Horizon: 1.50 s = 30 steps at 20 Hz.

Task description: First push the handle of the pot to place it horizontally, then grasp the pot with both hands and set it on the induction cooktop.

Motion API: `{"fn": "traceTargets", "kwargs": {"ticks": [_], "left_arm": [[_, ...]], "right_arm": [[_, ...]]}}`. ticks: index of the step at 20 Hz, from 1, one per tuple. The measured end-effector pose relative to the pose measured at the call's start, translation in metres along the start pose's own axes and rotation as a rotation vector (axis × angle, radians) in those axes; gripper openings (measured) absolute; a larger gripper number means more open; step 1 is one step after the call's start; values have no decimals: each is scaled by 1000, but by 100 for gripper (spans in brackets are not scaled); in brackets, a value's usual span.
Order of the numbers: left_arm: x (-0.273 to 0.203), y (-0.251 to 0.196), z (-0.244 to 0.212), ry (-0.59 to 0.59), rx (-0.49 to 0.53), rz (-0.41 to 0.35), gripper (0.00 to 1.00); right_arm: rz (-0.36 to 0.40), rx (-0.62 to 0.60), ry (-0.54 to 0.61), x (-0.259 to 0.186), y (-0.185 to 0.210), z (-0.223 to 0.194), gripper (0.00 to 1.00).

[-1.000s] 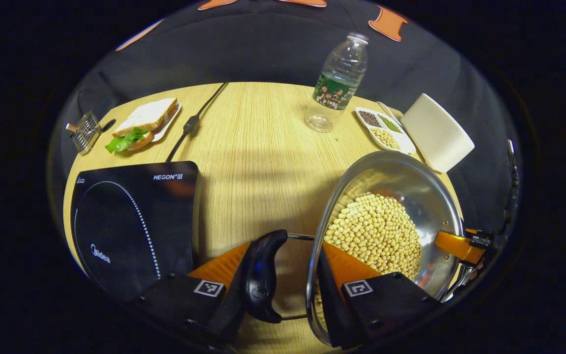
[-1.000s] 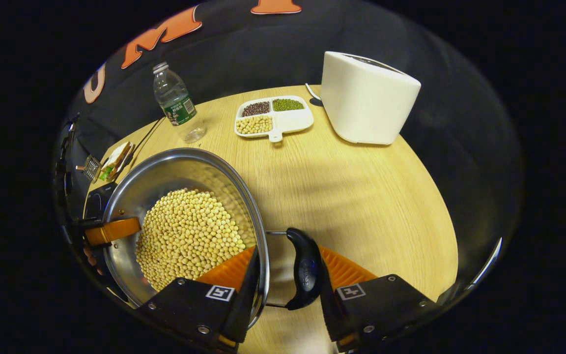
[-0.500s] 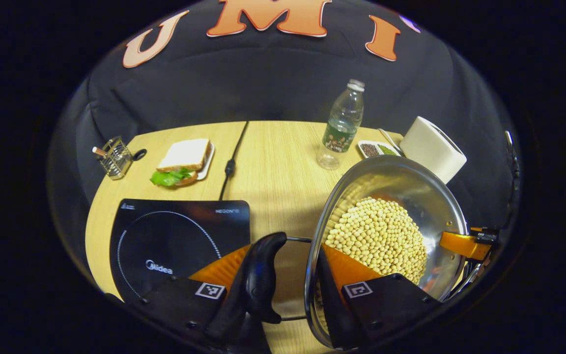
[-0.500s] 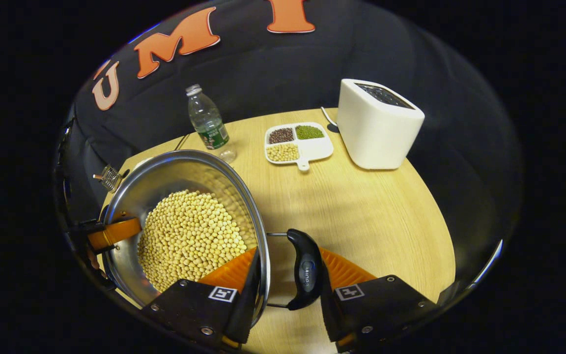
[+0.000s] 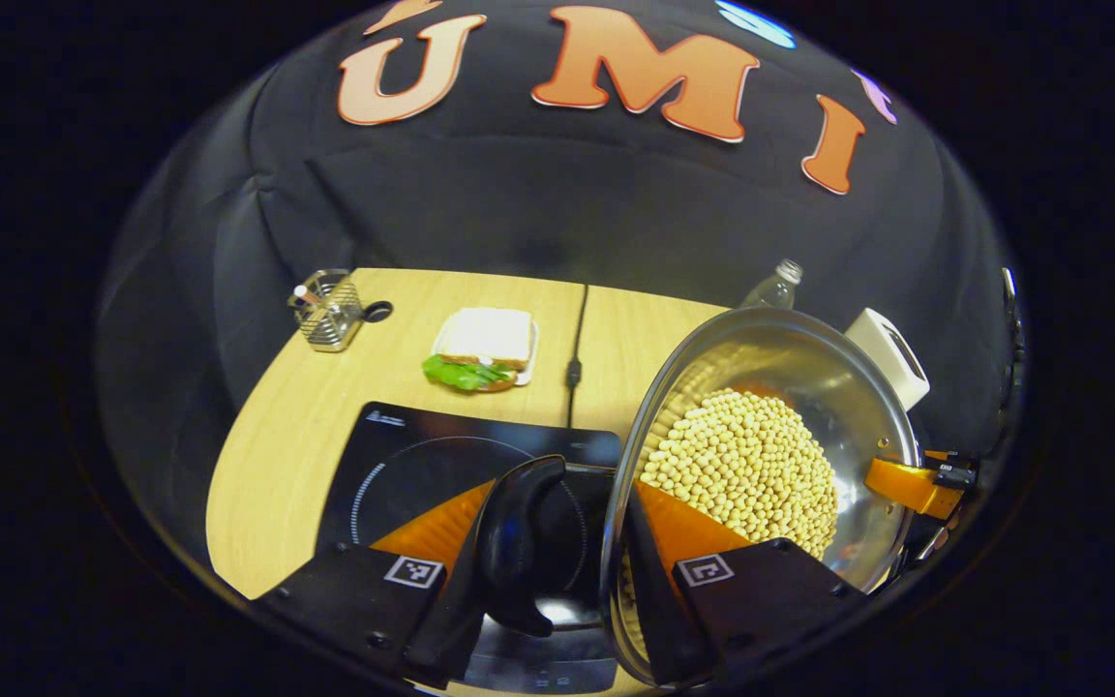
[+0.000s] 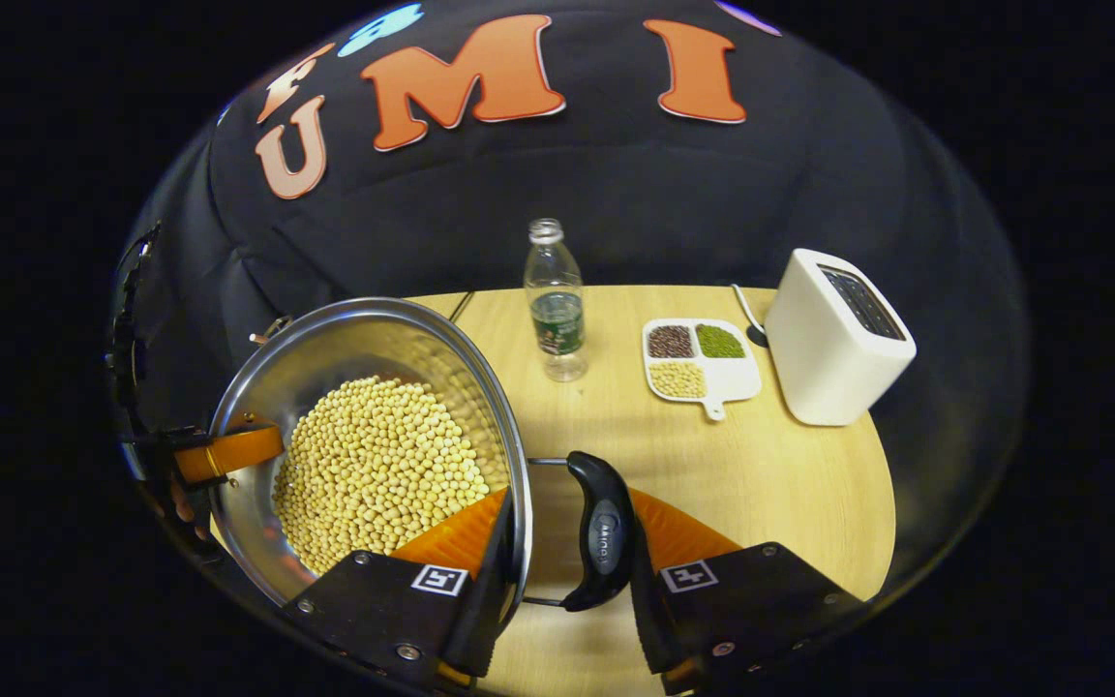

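So the pot (image 5: pixel 790 426) has come up off the desk (image 6: pixel 770 484) and swung left over the last second, and in the left gripper view its near-left handle now hangs right over the induction cooktop (image 5: pixel 403 465). Looks like the carry is mostly done and what's left is centering and lowering.

Left gripper (image 5: pixel 557 557) is clamped across one handle and the rim, right gripper (image 6: pixel 557 557) likewise on the opposite side.

Count, big to small: one desk, one cooktop, one pot full of soybeans (image 6: pixel 374 465), one white appliance (image 6: pixel 833 339), one sandwich (image 5: pixel 480 348), one bottle (image 6: pixel 555 300), one divided dish (image 6: pixel 698 358), one wire basket (image 5: pixel 325 310).
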<state>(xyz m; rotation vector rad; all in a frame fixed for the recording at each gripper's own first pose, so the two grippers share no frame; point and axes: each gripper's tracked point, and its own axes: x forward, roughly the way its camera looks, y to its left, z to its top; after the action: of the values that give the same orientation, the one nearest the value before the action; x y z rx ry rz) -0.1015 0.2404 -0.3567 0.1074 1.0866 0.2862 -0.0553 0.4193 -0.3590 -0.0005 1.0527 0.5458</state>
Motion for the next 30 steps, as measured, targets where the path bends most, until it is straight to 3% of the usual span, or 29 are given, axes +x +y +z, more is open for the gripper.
{"fn": "traceTargets", "kwargs": {"ticks": [7, 15, 21, 30], "left_arm": [[-90, 56, 29, -28, -71, 98, 73], [-110, 37, -1, -57, -119, 161, 73], [-93, 47, -9, -8, -165, 134, 74], [-85, 60, 12, 58, -175, 108, 74]], "right_arm": [[102, -95, -10, 9, 96, 31, 58], [166, -160, -8, 30, 170, 45, 58], [140, -183, 24, 48, 184, 33, 58], [92, -157, 96, 78, 173, 1, 58]]}}
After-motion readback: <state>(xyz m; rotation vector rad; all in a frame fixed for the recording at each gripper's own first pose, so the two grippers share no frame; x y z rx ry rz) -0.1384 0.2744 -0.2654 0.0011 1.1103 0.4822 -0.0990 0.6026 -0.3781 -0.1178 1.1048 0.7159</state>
